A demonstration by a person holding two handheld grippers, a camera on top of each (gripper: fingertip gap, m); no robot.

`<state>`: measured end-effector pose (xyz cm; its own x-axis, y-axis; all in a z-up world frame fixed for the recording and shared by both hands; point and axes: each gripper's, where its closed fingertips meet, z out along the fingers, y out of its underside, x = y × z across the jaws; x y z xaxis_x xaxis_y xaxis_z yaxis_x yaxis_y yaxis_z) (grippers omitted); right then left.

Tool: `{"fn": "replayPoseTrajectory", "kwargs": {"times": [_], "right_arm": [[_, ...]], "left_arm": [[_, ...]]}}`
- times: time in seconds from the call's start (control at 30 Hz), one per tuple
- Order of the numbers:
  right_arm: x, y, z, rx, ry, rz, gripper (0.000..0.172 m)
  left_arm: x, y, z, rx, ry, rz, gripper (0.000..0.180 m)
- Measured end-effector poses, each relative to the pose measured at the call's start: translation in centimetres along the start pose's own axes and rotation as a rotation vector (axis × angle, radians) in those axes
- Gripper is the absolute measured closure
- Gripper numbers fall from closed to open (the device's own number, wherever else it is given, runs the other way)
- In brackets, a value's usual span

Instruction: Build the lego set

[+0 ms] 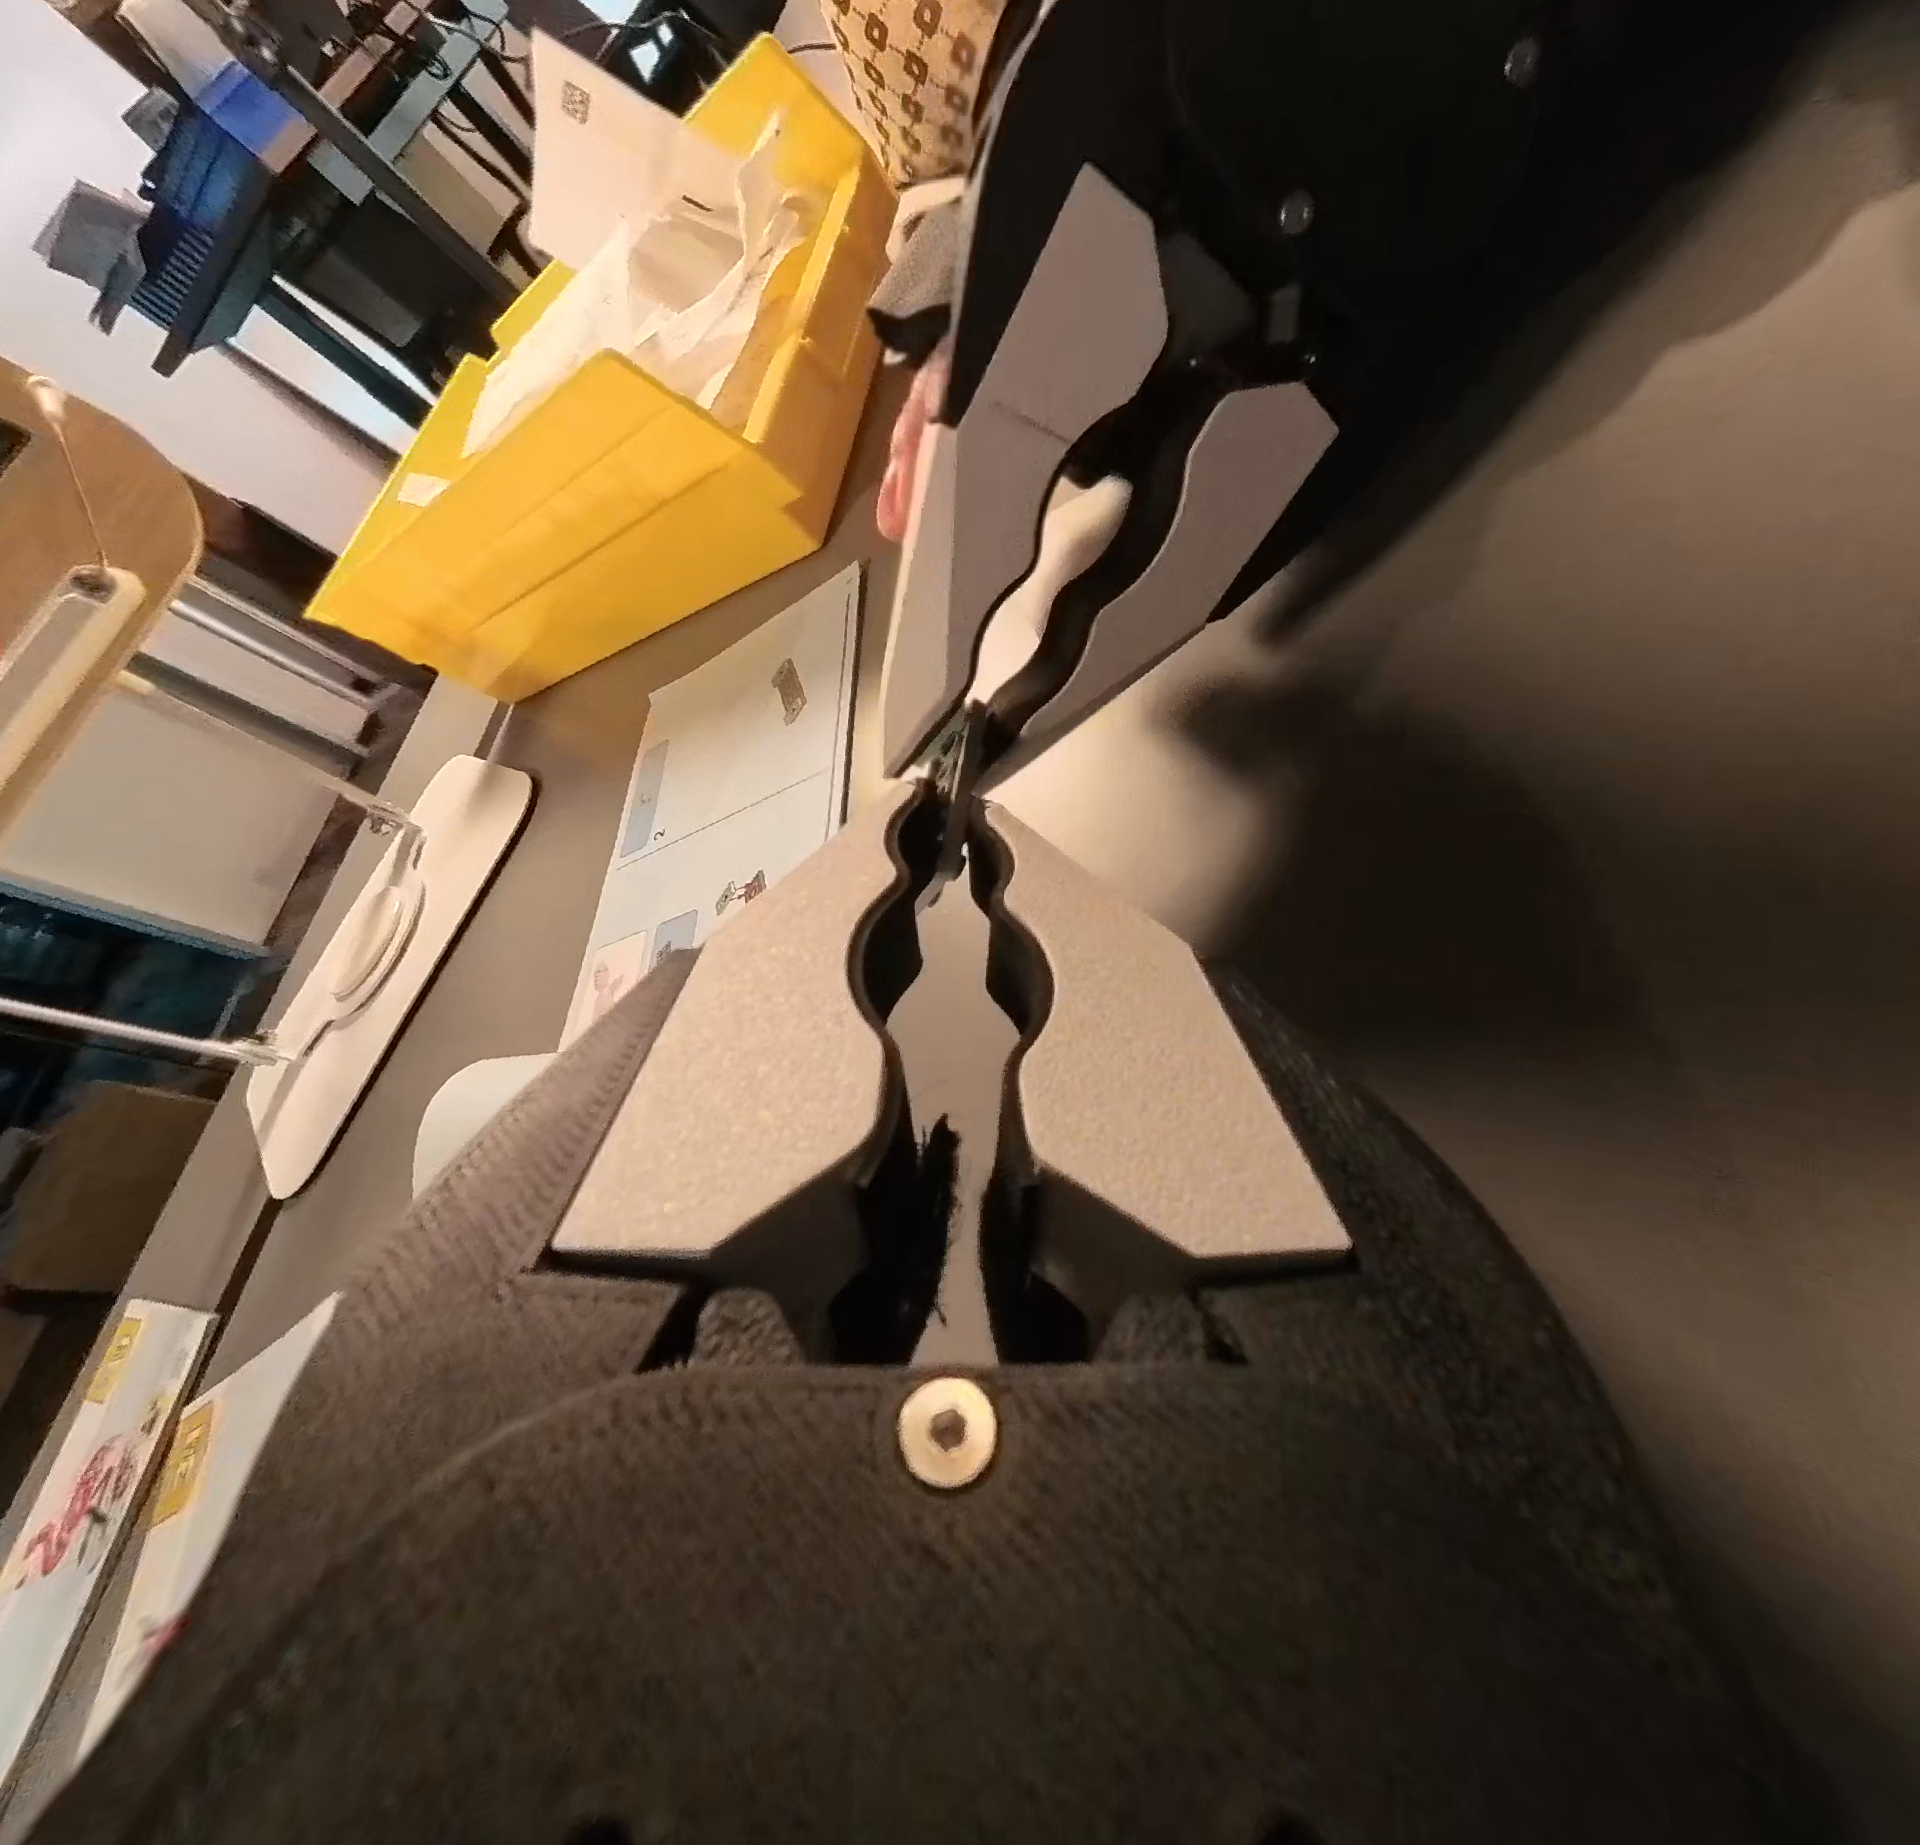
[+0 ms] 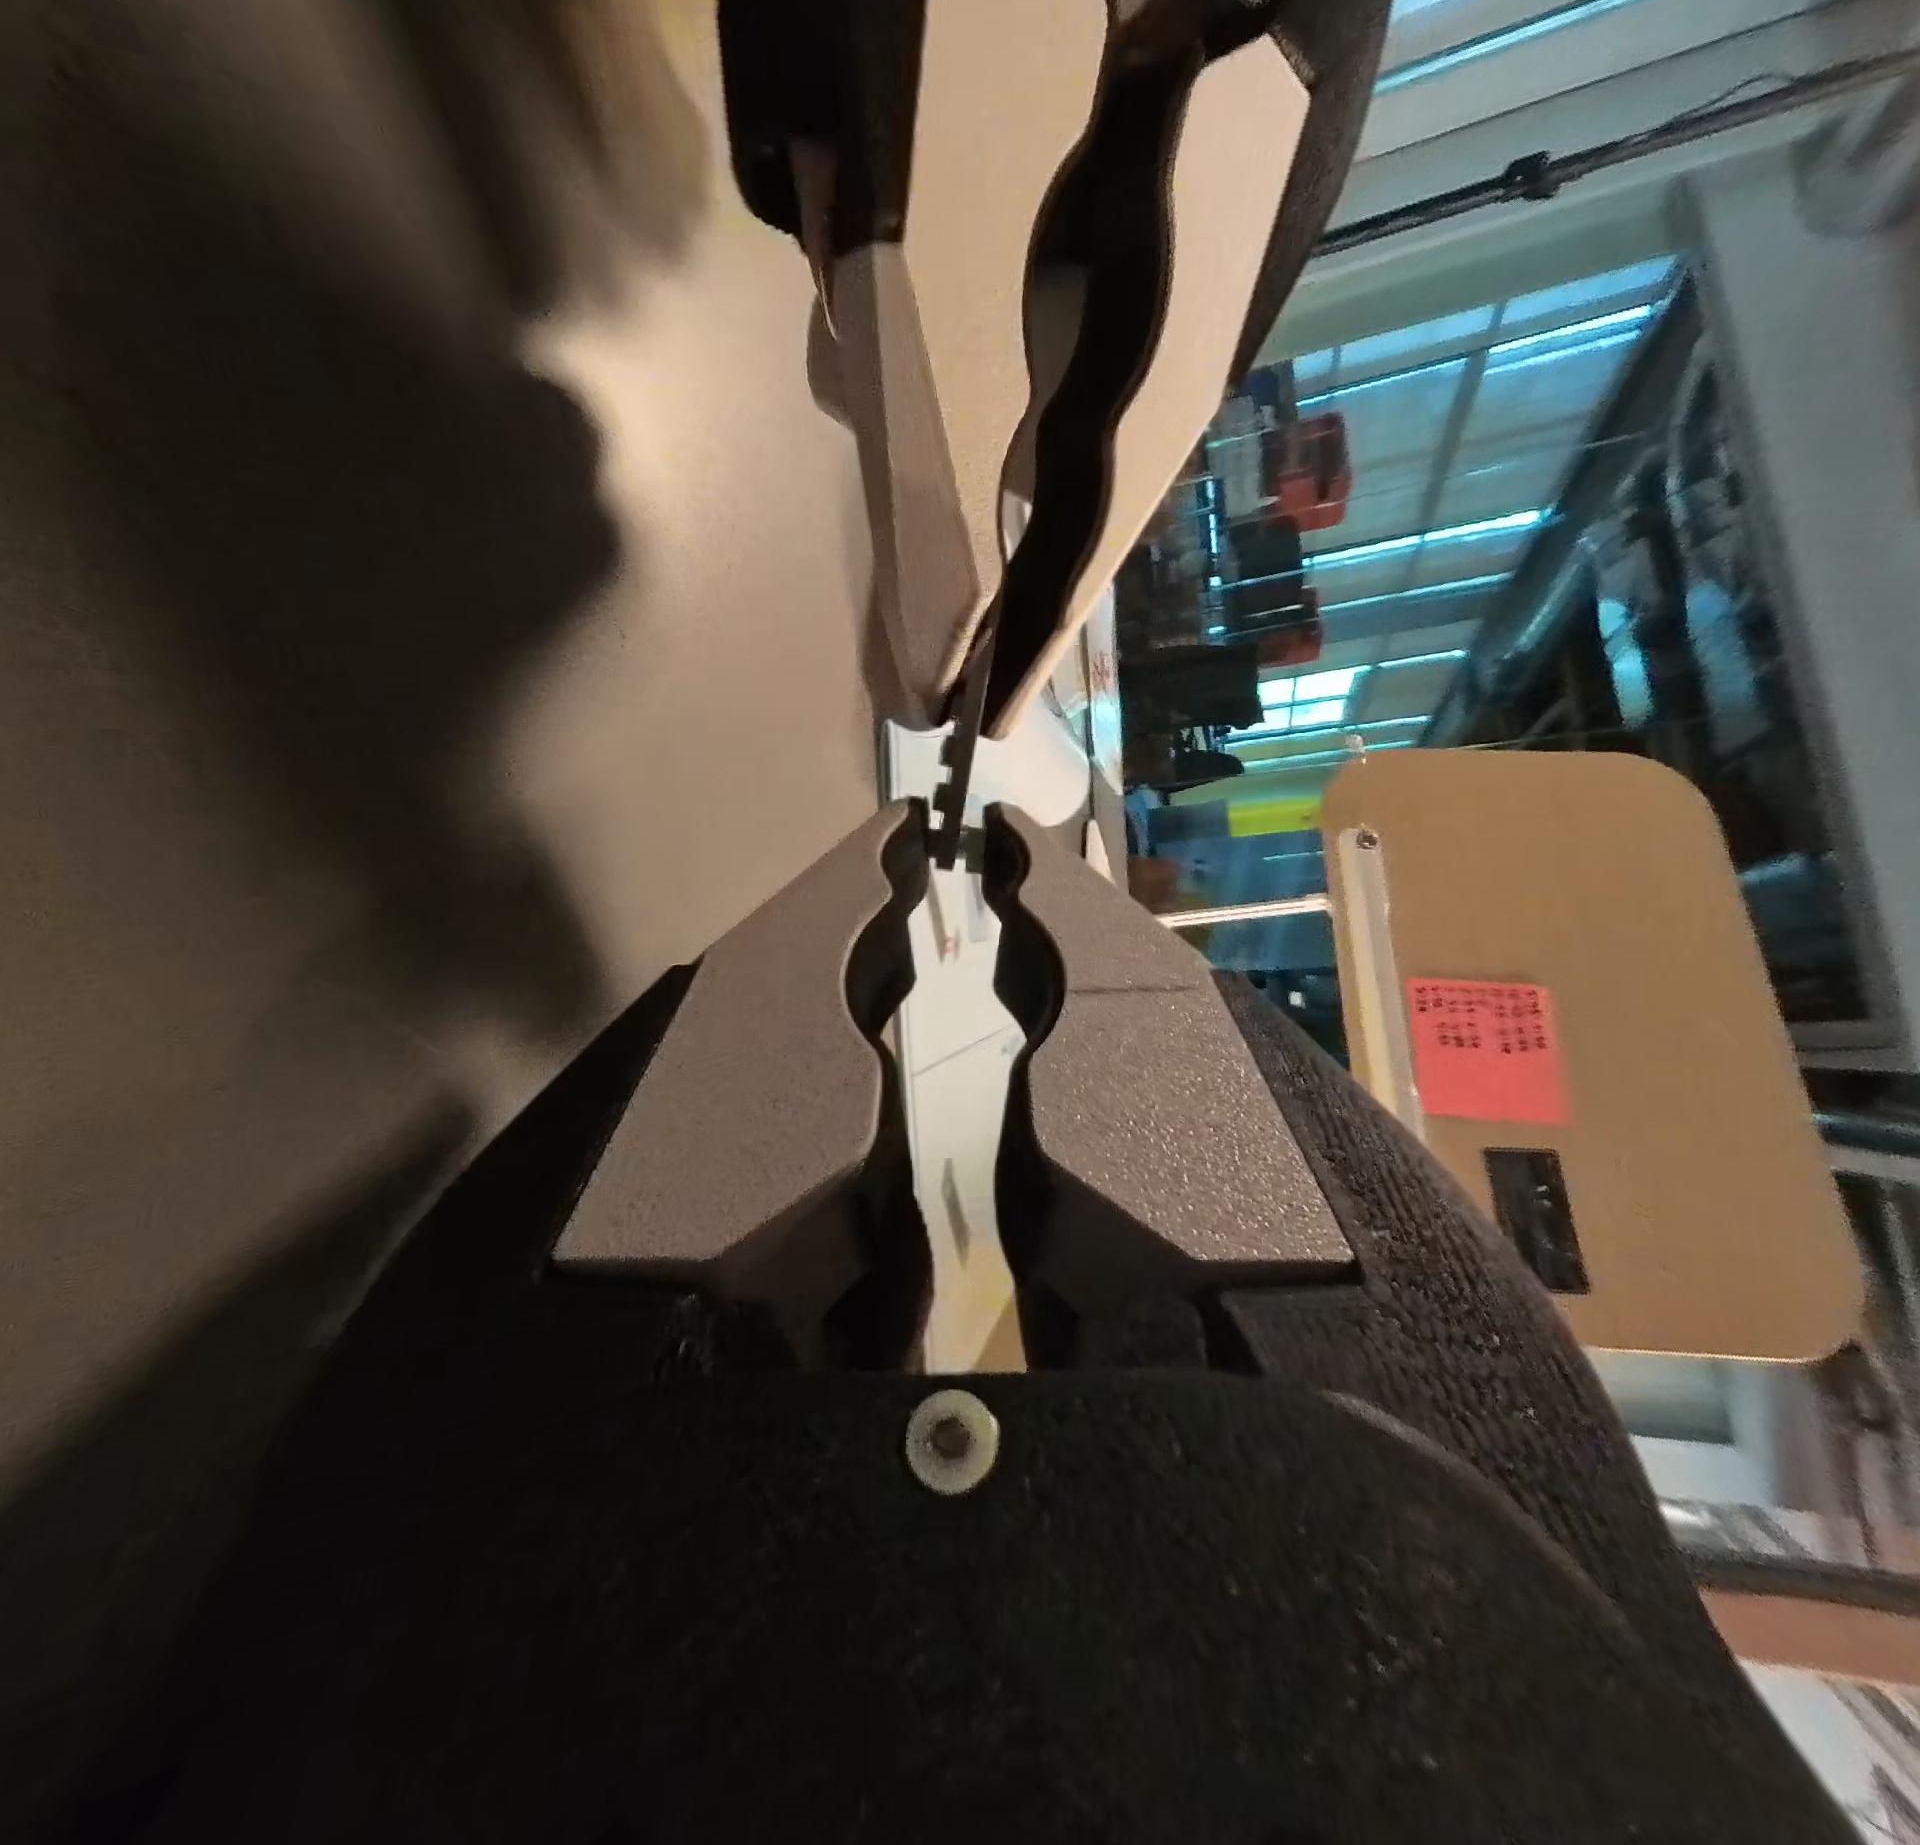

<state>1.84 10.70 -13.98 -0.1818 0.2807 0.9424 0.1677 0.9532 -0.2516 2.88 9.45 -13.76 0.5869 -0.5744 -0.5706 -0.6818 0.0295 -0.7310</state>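
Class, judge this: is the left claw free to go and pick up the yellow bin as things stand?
Probably not: the left claw is shut on a small dark notched strip that the right claw also grips; the yellow bin sits apart.

A thin dark notched strip spans between both tools' tips, pinched at each end.

Grey-brown tabletop under warm light, heavy shadows. Dark shelving against a pale wall. Tall windows glow blue beyond a tan panel.
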Motion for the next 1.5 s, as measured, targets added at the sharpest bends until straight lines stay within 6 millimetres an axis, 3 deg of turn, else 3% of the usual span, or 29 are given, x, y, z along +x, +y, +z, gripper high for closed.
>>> {"fn": "replayPoseTrajectory", "kwargs": {"times": [0.07, 0.2, 0.33, 0.43, 0.57, 0.63, 0.73, 0.87, 0.97, 1.13, 1.5], "right_arm": [[0.0, 0.0, 0.0, 0.002, -0.014, 0.043, 0.164], [-0.6, -0.2, 0.1, 0.076, -0.157, 0.366, 0.164], [-1.9, -0.8, 0.5, 0.076, -0.222, 0.369, 0.164], [-2.1, -0.6, 0.7, 0.055, -0.224, 0.359, 0.164], [-2.0, -0.4, 0.8, 0.053, -0.227, 0.402, 0.164], [-2.0, -0.4, 0.8, 0.057, -0.233, 0.420, 0.164], [-2.3, -0.6, 0.7, 0.067, -0.239, 0.404, 0.164], [-2.5, -0.9, 0.7, 0.076, -0.244, 0.392, 0.164], [-2.5, -0.8, 0.7, 0.076, -0.250, 0.400, 0.164], [-2.0, -0.7, 0.6, 0.081, -0.213, 0.400, 0.164], [-0.7, -0.5, 0.5, 0.041, -0.033, 0.149, 0.164]], "left_arm": [[0.0, 0.0, 0.0, -0.002, -0.002, 0.009, 0.177], [0.2, 0.0, -0.2, -0.011, 0.000, 0.092, 0.177], [0.4, 0.6, -0.1, -0.076, -0.050, 0.257, 0.161], [1.2, 1.2, 0.3, -0.126, -0.034, 0.330, 0.176], [0.7, 1.2, 0.3, -0.150, -0.062, 0.347, 0.174], [0.2, 1.1, 0.1, -0.152, -0.103, 0.378, 0.164], [0.1, 1.5, -0.2, -0.175, -0.086, 0.358, 0.155], [1.2, 1.5, -0.1, -0.163, 0.000, 0.300, 0.166], [1.1, 2.4, 0.2, -0.210, -0.019, 0.337, 0.176], [0.6, 2.0, 0.3, -0.204, -0.032, 0.254, 0.178], [-0.2, 1.1, 0.3, -0.151, -0.103, 0.172, 0.177]]}}
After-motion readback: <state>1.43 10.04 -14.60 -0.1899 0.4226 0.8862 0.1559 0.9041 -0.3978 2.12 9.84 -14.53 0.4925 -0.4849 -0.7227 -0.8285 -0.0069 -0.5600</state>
